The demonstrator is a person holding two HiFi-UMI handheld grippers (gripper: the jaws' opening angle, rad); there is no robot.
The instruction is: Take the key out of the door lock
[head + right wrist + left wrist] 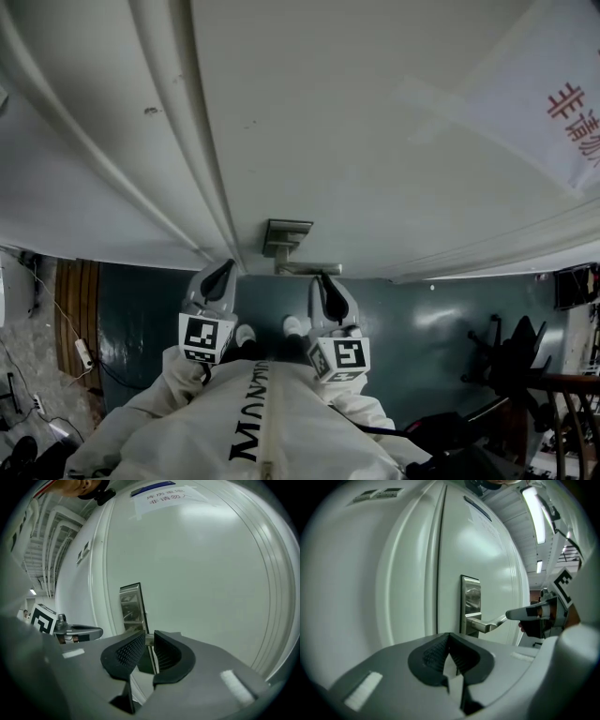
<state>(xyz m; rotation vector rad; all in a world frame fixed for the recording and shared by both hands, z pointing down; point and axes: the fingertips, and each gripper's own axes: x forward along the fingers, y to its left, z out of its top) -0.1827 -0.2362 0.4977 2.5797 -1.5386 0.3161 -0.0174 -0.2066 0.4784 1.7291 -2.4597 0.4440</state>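
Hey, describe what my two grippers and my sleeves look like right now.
The left gripper and right gripper are light grey shells with black ribbed tongs. Each carries a white cube with black square markers. Sleeves are white.

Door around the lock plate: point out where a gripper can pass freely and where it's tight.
Free: the flat white door panel between the steel lock plate and the raised moulding on its right. Crowded: the silver lever handle, with the right gripper at its end and the left gripper close beside.
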